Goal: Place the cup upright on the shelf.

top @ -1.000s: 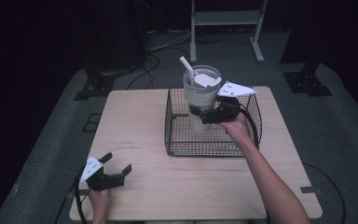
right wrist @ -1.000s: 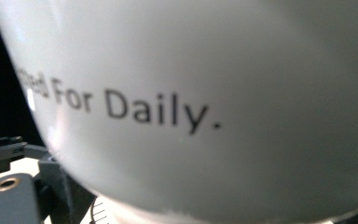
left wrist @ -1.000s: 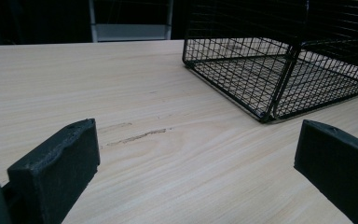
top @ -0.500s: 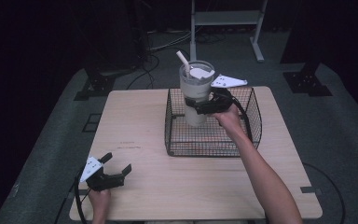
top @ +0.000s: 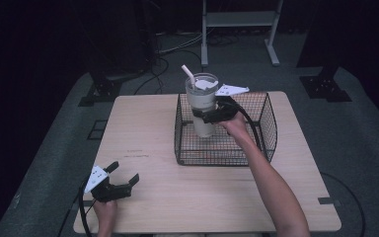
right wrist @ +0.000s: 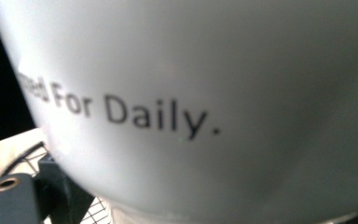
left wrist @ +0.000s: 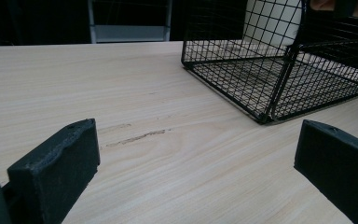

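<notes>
High view: the right gripper is clamped around the body of a white tumbler, holding it upright inside the left part of the black wire basket on the wooden table, its straw tilted to the left. The left gripper rests at the table's near left corner, jaws apart and holding nothing. In the right gripper view, the tumbler wall bears the lettering "For Daily.".

A pale wooden table carries a black wire basket on its far right part; the left gripper rests at the near left corner, its jaws apart, well away from the basket
</notes>
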The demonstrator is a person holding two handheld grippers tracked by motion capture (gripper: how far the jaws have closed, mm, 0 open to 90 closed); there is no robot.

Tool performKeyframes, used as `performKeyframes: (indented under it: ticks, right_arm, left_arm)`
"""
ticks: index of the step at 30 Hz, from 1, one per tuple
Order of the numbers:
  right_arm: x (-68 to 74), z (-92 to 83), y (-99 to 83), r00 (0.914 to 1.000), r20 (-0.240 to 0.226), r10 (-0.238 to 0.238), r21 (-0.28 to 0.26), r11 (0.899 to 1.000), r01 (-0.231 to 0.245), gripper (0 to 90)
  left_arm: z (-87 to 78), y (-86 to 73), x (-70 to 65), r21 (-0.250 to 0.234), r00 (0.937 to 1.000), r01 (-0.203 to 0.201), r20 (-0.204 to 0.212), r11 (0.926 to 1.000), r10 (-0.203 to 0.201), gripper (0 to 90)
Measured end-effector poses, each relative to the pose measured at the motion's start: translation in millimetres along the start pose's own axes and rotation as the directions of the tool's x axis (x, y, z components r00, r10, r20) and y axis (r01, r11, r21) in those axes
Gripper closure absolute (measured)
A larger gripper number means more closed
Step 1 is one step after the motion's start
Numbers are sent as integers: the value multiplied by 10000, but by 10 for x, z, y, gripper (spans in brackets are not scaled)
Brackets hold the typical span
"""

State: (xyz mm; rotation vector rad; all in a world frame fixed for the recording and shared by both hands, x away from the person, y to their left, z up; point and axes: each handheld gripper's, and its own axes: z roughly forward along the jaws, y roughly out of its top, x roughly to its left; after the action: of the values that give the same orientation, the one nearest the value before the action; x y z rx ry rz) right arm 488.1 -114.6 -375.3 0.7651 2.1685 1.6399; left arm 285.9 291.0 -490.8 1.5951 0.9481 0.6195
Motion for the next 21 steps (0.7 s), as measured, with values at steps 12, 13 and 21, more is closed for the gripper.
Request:
performKeyframes:
  ticks: [12,13,21]
  right_arm:
    - [-46,248,-102,9999,-114,69,809,9967,-59,82]
    - [-48,260,-106,10000,-98,9,839,9965,-1,82]
    - [-96,362,-181,9998,-93,199,1207,9925,-186,82]
  left_arm:
    - [-3,-2,3,-55,10000,6,19,10000,-6,0]
    - [-5,-2,3,-51,10000,9,24,10000,-9,0]
    - [-6,-3,4,-91,10000,33,51,10000,-33,0]
